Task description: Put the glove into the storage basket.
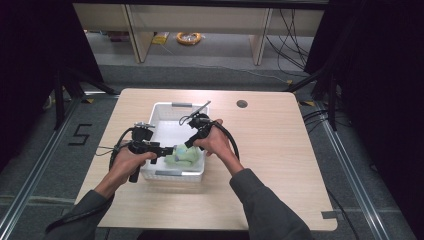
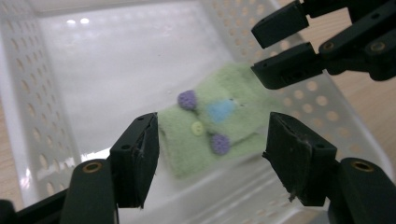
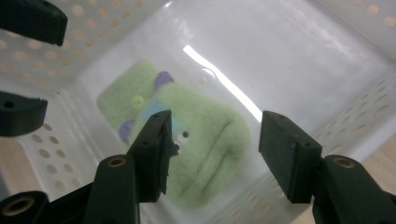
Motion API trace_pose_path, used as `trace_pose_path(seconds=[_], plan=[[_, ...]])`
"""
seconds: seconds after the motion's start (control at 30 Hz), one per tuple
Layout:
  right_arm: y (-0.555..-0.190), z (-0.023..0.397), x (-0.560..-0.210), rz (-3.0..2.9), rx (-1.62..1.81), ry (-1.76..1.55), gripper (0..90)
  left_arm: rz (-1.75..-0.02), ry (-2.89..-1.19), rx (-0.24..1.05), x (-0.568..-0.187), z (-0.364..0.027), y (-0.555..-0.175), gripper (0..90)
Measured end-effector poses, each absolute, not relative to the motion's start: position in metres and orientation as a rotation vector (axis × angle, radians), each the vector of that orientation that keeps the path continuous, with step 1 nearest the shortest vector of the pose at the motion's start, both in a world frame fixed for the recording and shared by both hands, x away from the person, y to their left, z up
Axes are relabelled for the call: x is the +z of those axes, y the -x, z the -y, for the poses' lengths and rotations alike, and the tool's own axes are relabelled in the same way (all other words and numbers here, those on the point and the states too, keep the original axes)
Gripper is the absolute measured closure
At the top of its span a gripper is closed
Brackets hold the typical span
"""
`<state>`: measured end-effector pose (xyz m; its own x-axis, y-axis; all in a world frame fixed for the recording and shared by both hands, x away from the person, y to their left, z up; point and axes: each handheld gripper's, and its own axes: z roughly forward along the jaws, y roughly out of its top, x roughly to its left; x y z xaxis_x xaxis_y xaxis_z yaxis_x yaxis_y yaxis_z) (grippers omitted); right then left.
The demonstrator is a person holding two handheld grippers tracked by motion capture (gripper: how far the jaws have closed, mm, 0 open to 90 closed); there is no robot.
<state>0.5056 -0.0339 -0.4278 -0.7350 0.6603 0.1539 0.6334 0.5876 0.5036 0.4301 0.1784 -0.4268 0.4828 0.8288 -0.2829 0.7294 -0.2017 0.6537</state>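
**Green Cloth in a White Basket**

Green and soft, a small cloth (image 2: 205, 135) lies flat on the bottom of a white plastic basket (image 1: 165, 111). The cloth has two purple dots, a blue patch and a little yellow button on it. The basket has many small holes in its walls. It sits on a light wooden table (image 1: 280, 165), near the middle.

A person holds a black gripper in each hand. The left gripper (image 2: 212, 156) comes in from the left side of the basket. Its jaws are wide apart and hold nothing. The cloth lies below, between the two jaws. The right gripper (image 3: 215, 154) reaches in from the right side. Its jaws are wide apart too, and they hang over the cloth. Both grippers point down into the near end of the basket, close to each other.

A round dark hole (image 1: 242, 104) shows in the table past the basket.
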Motion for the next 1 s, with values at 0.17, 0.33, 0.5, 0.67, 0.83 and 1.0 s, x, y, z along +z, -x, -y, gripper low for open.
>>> trace_pose_path(seconds=[0.17, 0.33, 0.5, 0.67, 0.83, 1.0], plan=[[-0.5, 0.047, -0.417, -2.722, 0.898, -1.171, 43.1, -1.249, -1.971, 0.163, -0.423, -0.175, -0.419, 32.4], [-0.491, 0.063, -0.406, -2.701, 0.962, -1.13, 41.5, -1.229, -1.943, 0.154, -0.418, -0.17, -0.41, 30.5], [-0.476, 0.08, -0.395, -2.694, 1.007, -1.107, 40.2, -1.181, -1.95, 0.137, -0.413, -0.164, -0.398, 29.0], [-0.46, 0.098, -0.389, -2.654, 1.058, -1.093, 37.2, -1.101, -1.951, 0.135, -0.407, -0.153, -0.381, 28.8], [-0.446, 0.117, -0.385, -2.614, 1.121, -1.084, 34.8, -1.03, -1.948, 0.124, -0.405, -0.142, -0.364, 27.8], [-0.43, 0.136, -0.383, -2.585, 1.165, -1.063, 31.0, -0.995, -1.934, 0.127, -0.407, -0.133, -0.35, 23.9]])
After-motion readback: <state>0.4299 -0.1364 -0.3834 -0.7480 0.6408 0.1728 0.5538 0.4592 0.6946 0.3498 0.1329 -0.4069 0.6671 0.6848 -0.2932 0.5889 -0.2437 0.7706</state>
